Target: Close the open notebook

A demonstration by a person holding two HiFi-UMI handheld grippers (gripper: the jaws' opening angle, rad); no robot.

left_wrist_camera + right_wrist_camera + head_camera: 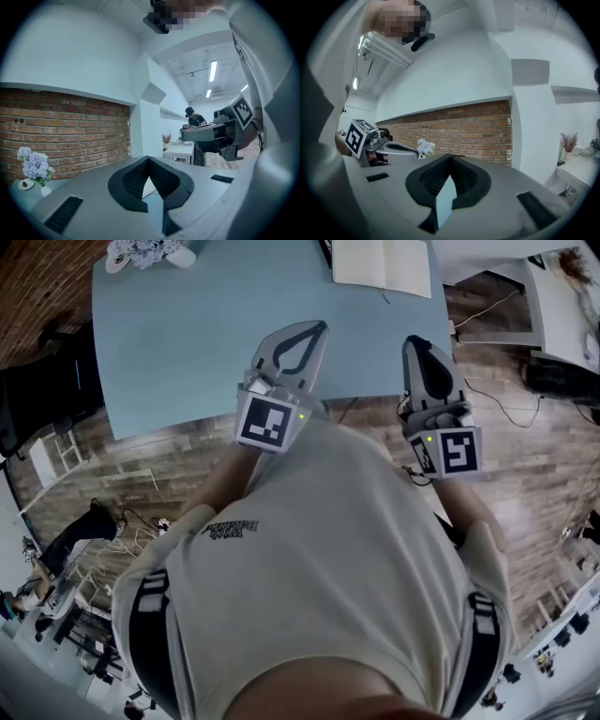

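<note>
We are holding the left gripper (322,327) and the right gripper (413,341) closed and empty. The open white paper notebook (382,263) is lying ahead, nearer the right one.

You hold both tongs out ahead of you, side by side and nearly level. Your left tongs (317,329) are pressed together and empty, and your right tongs (415,341) likewise.

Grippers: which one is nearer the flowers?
The left grey gripper: the pale flowers stand at its side of the blue table, far from the right gripper.
</note>
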